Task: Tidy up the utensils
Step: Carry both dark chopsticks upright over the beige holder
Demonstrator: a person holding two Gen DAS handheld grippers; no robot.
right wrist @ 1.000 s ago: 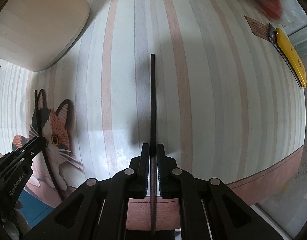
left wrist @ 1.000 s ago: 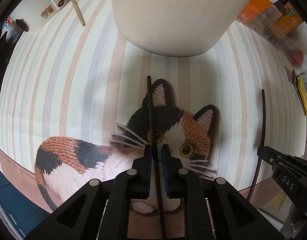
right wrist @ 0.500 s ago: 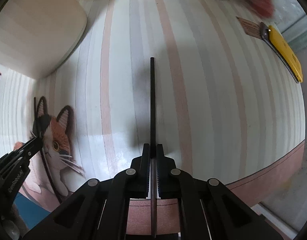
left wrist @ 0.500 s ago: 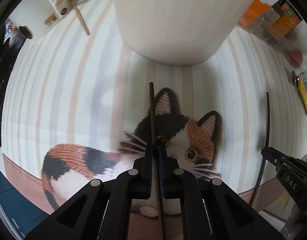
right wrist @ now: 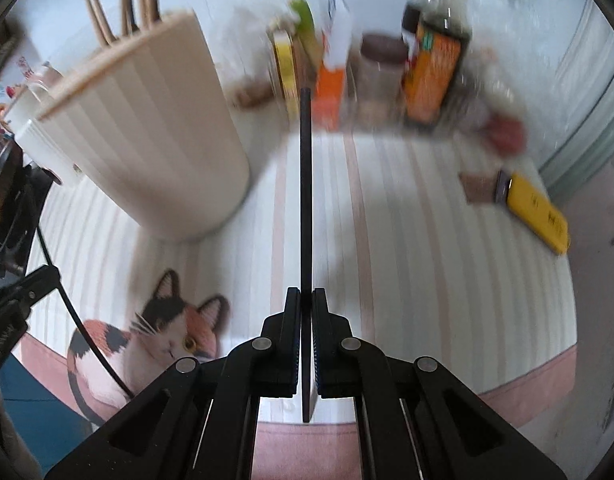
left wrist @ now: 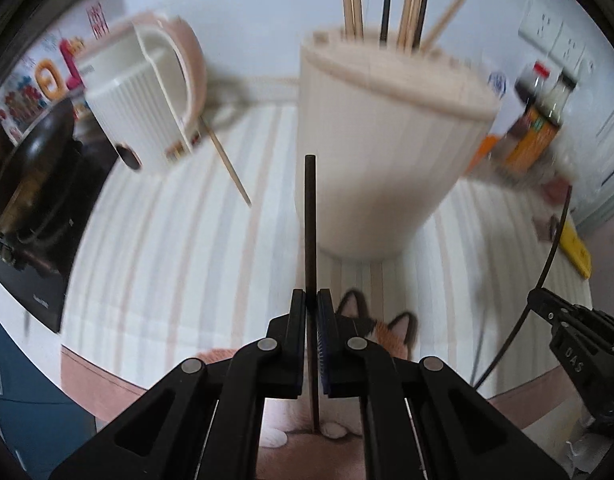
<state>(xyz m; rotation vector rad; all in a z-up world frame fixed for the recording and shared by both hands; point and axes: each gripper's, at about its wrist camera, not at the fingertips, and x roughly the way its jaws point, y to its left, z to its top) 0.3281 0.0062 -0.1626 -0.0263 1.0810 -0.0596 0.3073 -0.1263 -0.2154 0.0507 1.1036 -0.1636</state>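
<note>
My left gripper (left wrist: 311, 300) is shut on a dark chopstick (left wrist: 310, 216) that juts forward toward the cream ribbed utensil holder (left wrist: 387, 152), lifted off the table. Several wooden and black chopsticks (left wrist: 407, 4) stand in that holder. My right gripper (right wrist: 306, 298) is shut on a second dark chopstick (right wrist: 305, 184), also held in the air, right of the holder (right wrist: 155, 148). Each gripper shows at the edge of the other's view with its stick: the right gripper (left wrist: 571, 340) and the left gripper (right wrist: 19, 300). One wooden chopstick (left wrist: 227, 164) lies on the striped mat.
A cat-shaped knitted coaster (right wrist: 155, 336) lies below the grippers. A cream kettle (left wrist: 147, 96) and a black stove (left wrist: 31, 208) stand at the left. Bottles and packets (right wrist: 427, 64) line the back wall. A yellow box cutter (right wrist: 539, 212) lies at the right.
Both grippers have risen and tilted up with their chopsticks off the mat. The holder's rim, the kettle and the back wall have come into view.
</note>
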